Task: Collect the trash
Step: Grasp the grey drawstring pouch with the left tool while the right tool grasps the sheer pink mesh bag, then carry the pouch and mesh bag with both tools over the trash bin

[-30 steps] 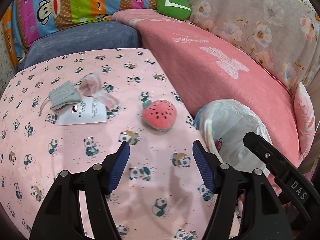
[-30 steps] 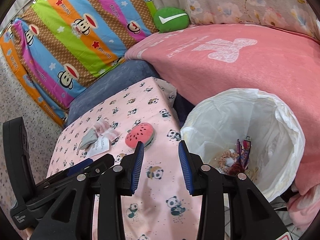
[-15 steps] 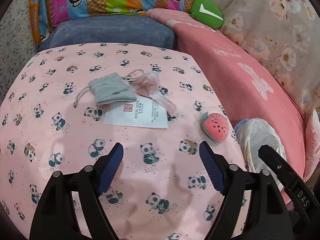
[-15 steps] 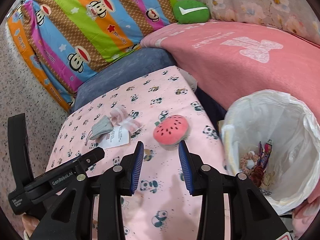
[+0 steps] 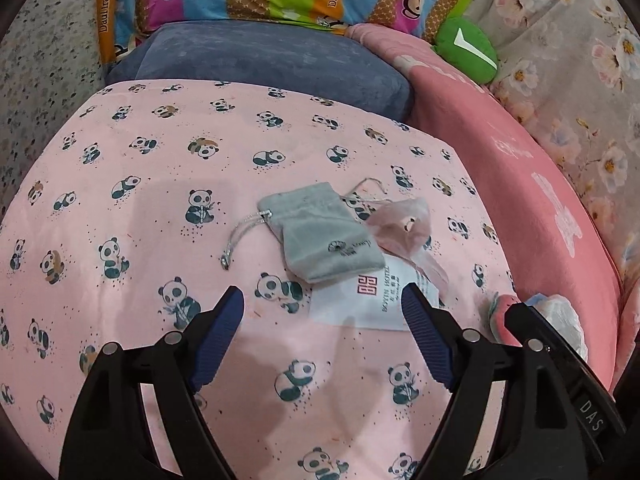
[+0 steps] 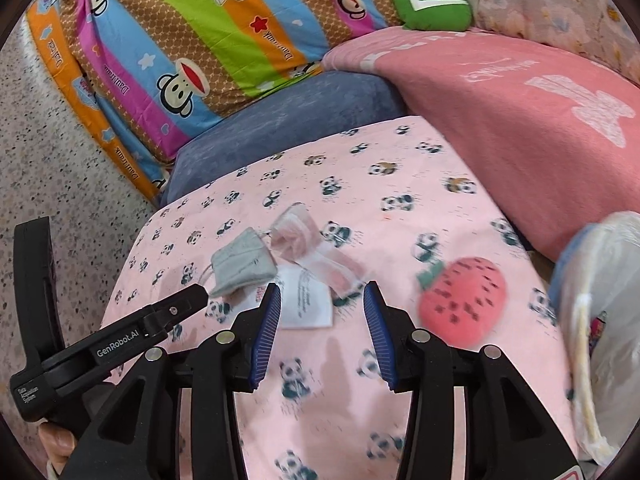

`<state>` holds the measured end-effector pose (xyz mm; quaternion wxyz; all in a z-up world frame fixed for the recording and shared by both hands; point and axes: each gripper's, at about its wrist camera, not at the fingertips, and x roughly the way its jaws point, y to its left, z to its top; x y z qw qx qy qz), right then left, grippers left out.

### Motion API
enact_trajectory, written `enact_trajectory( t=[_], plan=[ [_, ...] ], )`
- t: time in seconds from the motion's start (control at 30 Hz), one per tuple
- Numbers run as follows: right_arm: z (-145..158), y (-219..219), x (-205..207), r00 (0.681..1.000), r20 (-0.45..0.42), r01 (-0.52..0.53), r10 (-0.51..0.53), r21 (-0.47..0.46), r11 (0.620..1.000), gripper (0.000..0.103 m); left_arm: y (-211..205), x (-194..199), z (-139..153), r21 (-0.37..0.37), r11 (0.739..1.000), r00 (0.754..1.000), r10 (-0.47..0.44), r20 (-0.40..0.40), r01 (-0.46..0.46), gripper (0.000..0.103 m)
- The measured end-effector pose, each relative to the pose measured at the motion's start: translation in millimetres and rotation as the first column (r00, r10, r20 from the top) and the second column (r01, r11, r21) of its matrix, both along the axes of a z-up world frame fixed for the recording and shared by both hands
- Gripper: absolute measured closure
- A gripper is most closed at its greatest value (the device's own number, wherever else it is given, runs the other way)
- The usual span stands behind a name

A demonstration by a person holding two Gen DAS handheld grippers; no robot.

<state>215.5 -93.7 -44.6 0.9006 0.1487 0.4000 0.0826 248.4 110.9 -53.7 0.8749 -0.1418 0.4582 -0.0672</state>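
Speckled grey floor [image 6: 60, 168] on the left. A low surface draped in a pink panda-print cloth [image 5: 160, 208]. Behind it a slate-blue cushion [image 5: 260, 64], then a bright striped monkey-print pillow [image 6: 192, 40]. To the right, a pink blanket [image 6: 520, 128] and floral fabric [image 5: 580, 100]; a green plush [image 6: 434, 6] between them. Soft, even light.

Trash items on the table: three, clustered.
I see a grey drawstring pouch [image 5: 320, 232] overlapping a white paper slip [image 5: 372, 300], with a crumpled pink wrapper [image 5: 404, 228] touching both.
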Motion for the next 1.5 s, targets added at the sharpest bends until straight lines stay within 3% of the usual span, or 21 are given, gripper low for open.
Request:
enact_trajectory(
  t=[0.3,0.5,0.57,0.6,0.63,0.67,0.83,1.03,1.3,1.5],
  plan=[
    [-24,26,67,0.999,-0.028,-0.020,0.020,0.010,1.000,0.060,9,49,-29,-0.032,0.999,0.999,-0.002,-0.051,0.001,0.029],
    [-46,30,92,0.998,-0.061,-0.014,0.015,0.012,1.000,0.061,5,64,-43,-0.032,0.999,0.998,-0.033,-0.055,0.031,0.046],
    [-53,31,95,0.997,-0.075,-0.018,0.019,0.020,1.000,0.074,2,65,-44,-0.030,0.998,0.997,-0.052,-0.053,0.051,0.069],
    [-56,32,95,0.996,-0.082,-0.023,0.025,0.020,1.000,0.085,2,65,-45,-0.033,0.998,0.997,-0.058,-0.055,0.056,0.076],
    [-58,33,95,0.996,-0.088,-0.029,0.030,0.016,0.999,0.088,2,65,-45,-0.046,0.997,0.996,-0.067,-0.062,0.064,0.093],
    [-58,33,93,0.996,-0.084,-0.027,0.028,0.017,0.999,0.089,2,65,-45,-0.052,0.997,0.996,-0.067,-0.065,0.064,0.098],
    [-39,31,77,0.998,-0.043,-0.037,0.037,0.014,0.999,0.091,-2,51,-27,-0.035,0.997,0.997,-0.074,-0.018,0.073,0.102],
    [1,20,49,0.999,0.038,-0.033,0.032,0.016,0.999,0.091,-18,25,15,-0.021,0.995,0.994,-0.097,0.060,0.098,0.102],
    [55,-14,0,0.991,0.131,0.010,-0.013,0.024,1.000,0.091,-55,-18,73,-0.015,0.988,0.978,-0.148,0.149,0.152,0.102],
    [76,-52,-39,0.985,0.161,0.060,-0.066,0.041,0.997,0.091,-96,-51,97,0.011,0.976,0.959,-0.215,0.182,0.217,0.102]
  ],
)
